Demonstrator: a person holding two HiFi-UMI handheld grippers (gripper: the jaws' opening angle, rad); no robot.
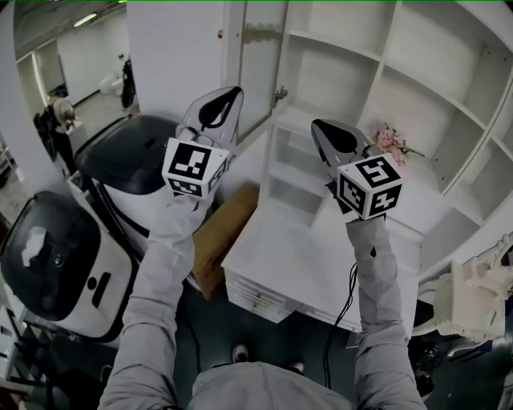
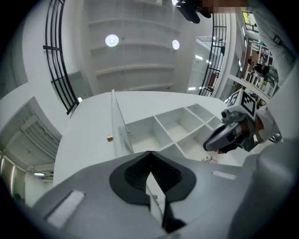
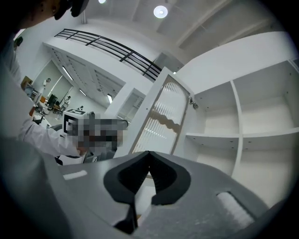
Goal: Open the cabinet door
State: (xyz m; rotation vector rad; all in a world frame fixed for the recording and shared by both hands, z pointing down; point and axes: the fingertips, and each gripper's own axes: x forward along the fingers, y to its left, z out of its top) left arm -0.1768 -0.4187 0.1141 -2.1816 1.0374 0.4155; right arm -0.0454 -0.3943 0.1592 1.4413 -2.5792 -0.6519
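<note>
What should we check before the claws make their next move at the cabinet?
1. Cabinet door swung open: ok.
2. Left claw shut, nothing in it: ok.
3. Right claw shut, nothing in it: ok.
4. Neither claw gripping the door: ok.
5. Pink flowers apart from both claws: ok.
6. Door will stay open by itself: cannot tell.

A round ceiling light (image 3: 160,11) glows above a black railing (image 3: 107,46).
</note>
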